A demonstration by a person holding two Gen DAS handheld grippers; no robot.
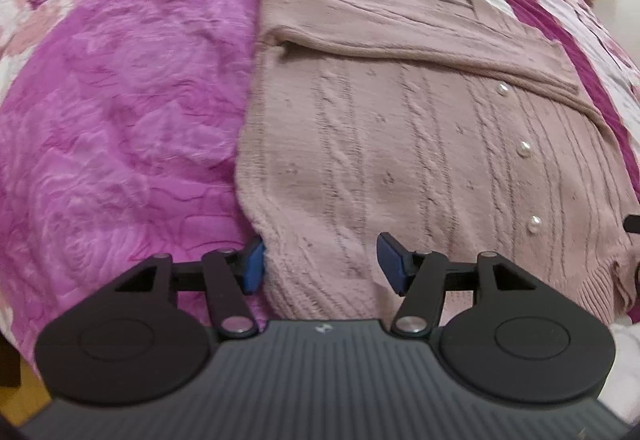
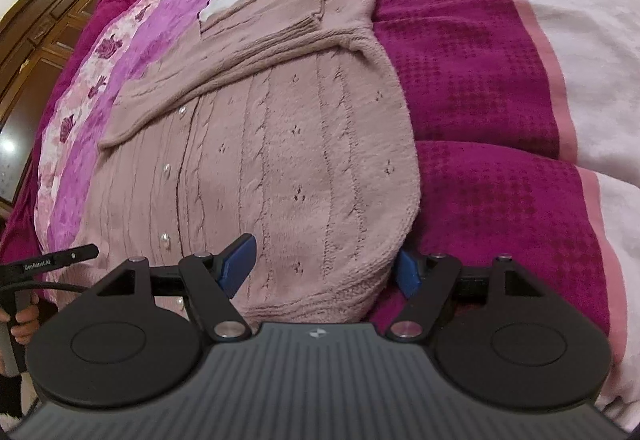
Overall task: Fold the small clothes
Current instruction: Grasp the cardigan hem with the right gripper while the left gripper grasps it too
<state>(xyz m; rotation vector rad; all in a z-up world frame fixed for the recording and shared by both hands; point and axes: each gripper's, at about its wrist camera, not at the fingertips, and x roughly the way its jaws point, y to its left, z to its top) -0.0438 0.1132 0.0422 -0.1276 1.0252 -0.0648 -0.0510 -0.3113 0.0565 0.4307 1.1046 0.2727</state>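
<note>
A pale pink cable-knit cardigan (image 1: 400, 143) (image 2: 272, 159) with pearl buttons (image 1: 523, 148) lies flat on the bed, its sleeves folded across the chest. My left gripper (image 1: 324, 264) stands open over the hem's left corner. One blue pad (image 1: 252, 266) sits just outside the cardigan's side edge and the other pad (image 1: 394, 264) above the knit. At the hem's right corner my right gripper (image 2: 322, 268) is open too, one pad (image 2: 238, 264) over the fabric and the other pad (image 2: 410, 274) just past the side edge. Neither pair presses the knit.
The bedspread is purple with a rose pattern (image 1: 120, 119) on the left and dark magenta with pale bands (image 2: 500, 99) on the right. Dark wooden furniture (image 2: 52, 11) stands beyond the bed. A hand (image 2: 24, 316) holding the left gripper's handle shows at the right wrist view's left edge.
</note>
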